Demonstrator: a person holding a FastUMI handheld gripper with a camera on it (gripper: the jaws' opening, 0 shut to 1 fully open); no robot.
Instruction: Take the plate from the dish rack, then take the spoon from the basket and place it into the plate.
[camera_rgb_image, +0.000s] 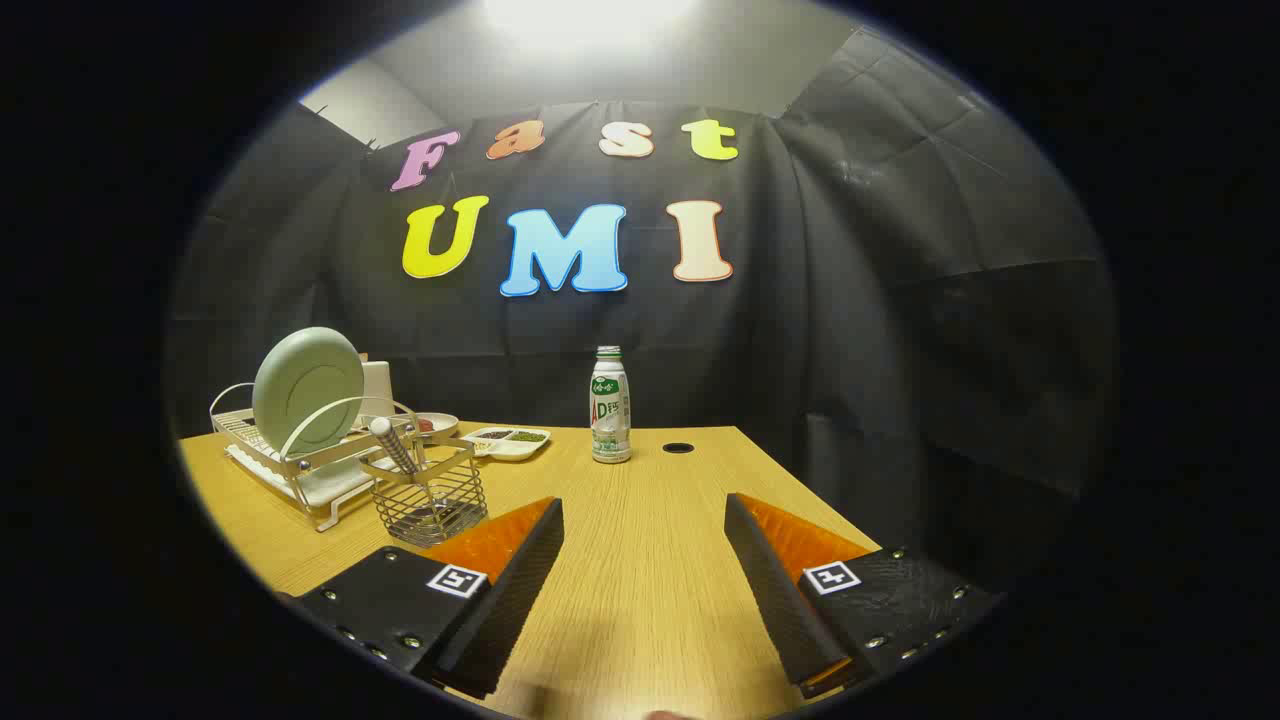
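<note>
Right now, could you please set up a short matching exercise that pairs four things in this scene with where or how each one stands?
Things:
1. plate
2. spoon
3. bottle
4. gripper

Places or states:
A. upright on the bare table, beyond the fingers
B. open, nothing between the fingers
C. on edge in the dish rack
D. handle up in the wire basket

Pairs: 1-C, 2-D, 3-A, 4-B
</note>
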